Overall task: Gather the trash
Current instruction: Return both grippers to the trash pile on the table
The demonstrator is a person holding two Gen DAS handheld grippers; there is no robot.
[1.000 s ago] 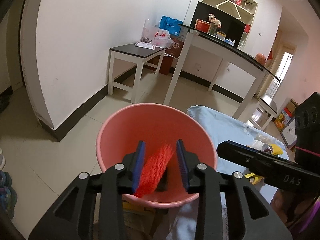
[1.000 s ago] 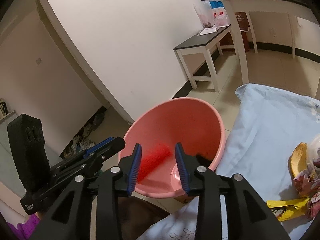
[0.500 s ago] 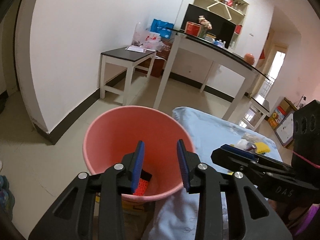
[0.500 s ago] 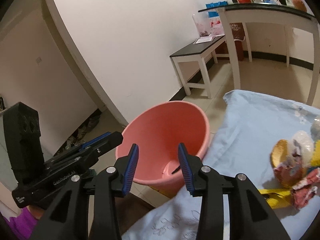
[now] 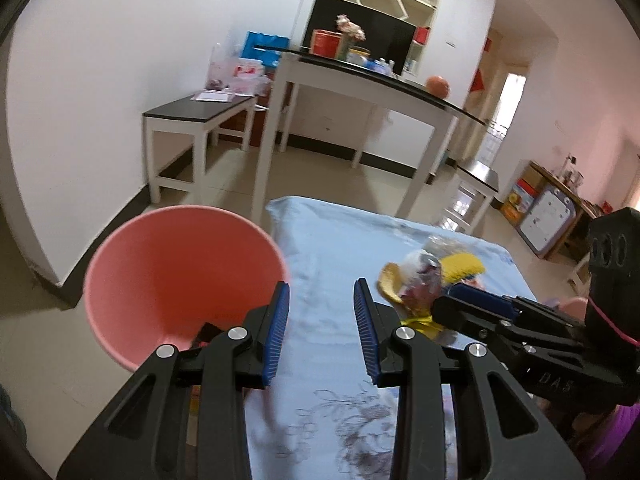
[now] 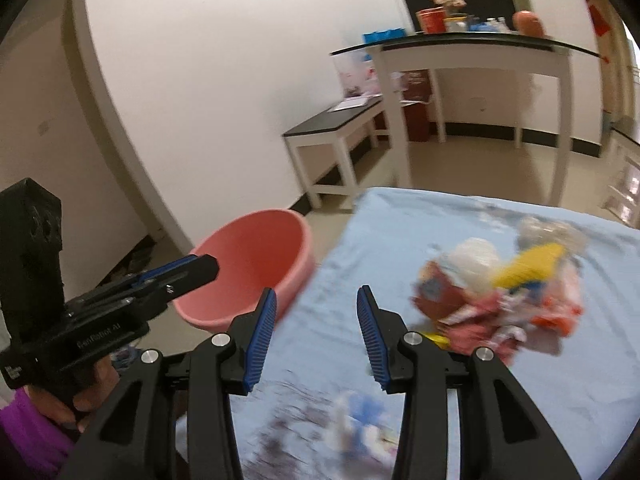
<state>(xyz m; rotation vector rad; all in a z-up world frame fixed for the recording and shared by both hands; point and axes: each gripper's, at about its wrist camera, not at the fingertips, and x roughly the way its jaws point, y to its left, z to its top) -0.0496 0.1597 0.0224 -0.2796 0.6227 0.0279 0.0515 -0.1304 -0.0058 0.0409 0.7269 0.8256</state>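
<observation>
A pink bucket [image 5: 180, 272] stands on the floor at the left edge of a table with a light blue cloth [image 5: 332, 256]; it also shows in the right wrist view [image 6: 256, 264]. A pile of trash [image 5: 432, 276], with a banana peel, yellow netting and wrappers, lies on the cloth; in the right wrist view the pile [image 6: 500, 288] is blurred. My left gripper [image 5: 322, 332] is open and empty over the cloth's left edge beside the bucket. My right gripper [image 6: 316, 332] is open and empty over the cloth, left of the pile. Something dark lies at the bucket's bottom.
A low white bench with a dark top [image 5: 196, 120] and a tall white table [image 5: 360, 80] with jars and boxes stand by the far wall. Tiled floor [image 5: 320, 176] lies between them and the cloth-covered table. A shelf and boxes [image 5: 540, 208] are at the right.
The red netting dropped from my left gripper into the bucket. Both grippers then swung right, away from over the bucket and onto the blue cloth toward the trash pile.
</observation>
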